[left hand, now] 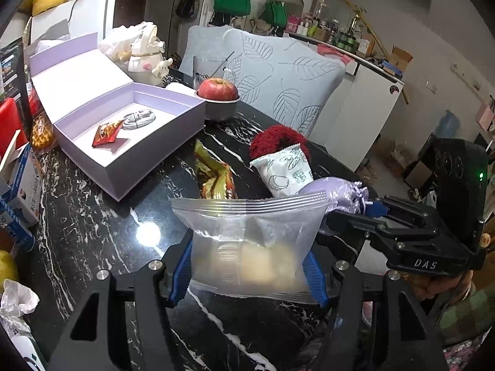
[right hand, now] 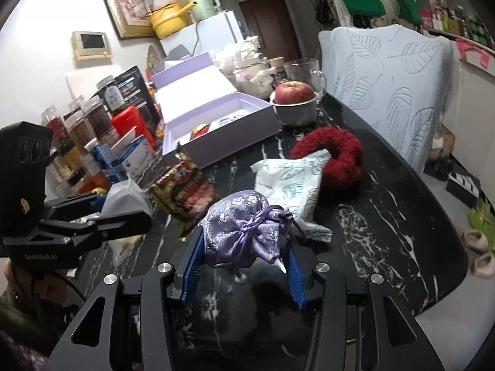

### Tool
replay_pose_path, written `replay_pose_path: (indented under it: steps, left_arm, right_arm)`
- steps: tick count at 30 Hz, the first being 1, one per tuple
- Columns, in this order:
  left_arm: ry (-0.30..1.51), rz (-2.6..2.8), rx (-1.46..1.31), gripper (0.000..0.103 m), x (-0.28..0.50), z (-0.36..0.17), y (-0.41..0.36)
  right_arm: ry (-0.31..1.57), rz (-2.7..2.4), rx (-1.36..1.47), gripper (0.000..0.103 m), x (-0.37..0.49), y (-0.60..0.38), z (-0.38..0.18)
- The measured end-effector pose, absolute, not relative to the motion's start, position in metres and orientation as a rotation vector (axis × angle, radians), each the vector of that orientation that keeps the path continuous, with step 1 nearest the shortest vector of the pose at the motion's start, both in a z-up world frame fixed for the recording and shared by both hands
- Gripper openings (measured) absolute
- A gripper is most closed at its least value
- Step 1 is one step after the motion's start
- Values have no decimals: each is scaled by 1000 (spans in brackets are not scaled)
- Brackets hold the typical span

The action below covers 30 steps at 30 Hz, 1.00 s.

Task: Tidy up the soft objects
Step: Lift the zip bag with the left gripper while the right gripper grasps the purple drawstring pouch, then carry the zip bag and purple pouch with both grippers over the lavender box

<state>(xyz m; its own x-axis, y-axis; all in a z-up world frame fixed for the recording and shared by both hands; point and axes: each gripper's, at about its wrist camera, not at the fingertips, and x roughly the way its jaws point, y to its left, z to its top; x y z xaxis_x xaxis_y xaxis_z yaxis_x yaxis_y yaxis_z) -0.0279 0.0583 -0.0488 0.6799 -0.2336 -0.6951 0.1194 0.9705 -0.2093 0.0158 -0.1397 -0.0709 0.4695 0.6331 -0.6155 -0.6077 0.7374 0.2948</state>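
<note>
Clear, crinkly plastic forms the sealed packet [left hand: 250,241] held nearest in the left wrist view, where the left gripper [left hand: 247,273] is closed on its lower sides, blue pads pressing the film inward around a pale, soft-looking filling. The packet appears light and slippery; a hold low on the body, as here, seems safer than the thin sealed edge. To the right, the right gripper [right hand: 244,262] clamps a lilac satin pouch [right hand: 244,232], gathered and tied with a cord at its neck; the embroidered cloth bulges between the pads, suggesting a yielding, light load best held across its full belly, since the cord could slip. Both items are lifted above the black, white-veined marble surface [left hand: 92,216]. Just beyond lie a glossy red-and-gold snack bag [right hand: 182,191] and a white printed sachet [right hand: 287,185], the latter resting against a dark red, fuzzy knitted ring [right hand: 337,157], which looks soft and easily compressed. Farther left stands an open lavender box [left hand: 123,142], stiff-walled, holding a small red packet and a coiled white cable. Farthest, an apple [left hand: 218,88] sits in a metal bowl.
</note>
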Motion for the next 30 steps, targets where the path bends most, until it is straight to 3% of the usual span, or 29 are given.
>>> replay_pose_path:
  steps: [17,30]
  left_arm:
    - [698,-125,-130,61,-60,-8,68]
    - [568,-6,-47,61,-74,44,80]
  right_arm:
    - [681,884,18,47,-8,-128,-35]
    - [515,977,-78,47,-16,-102,25]
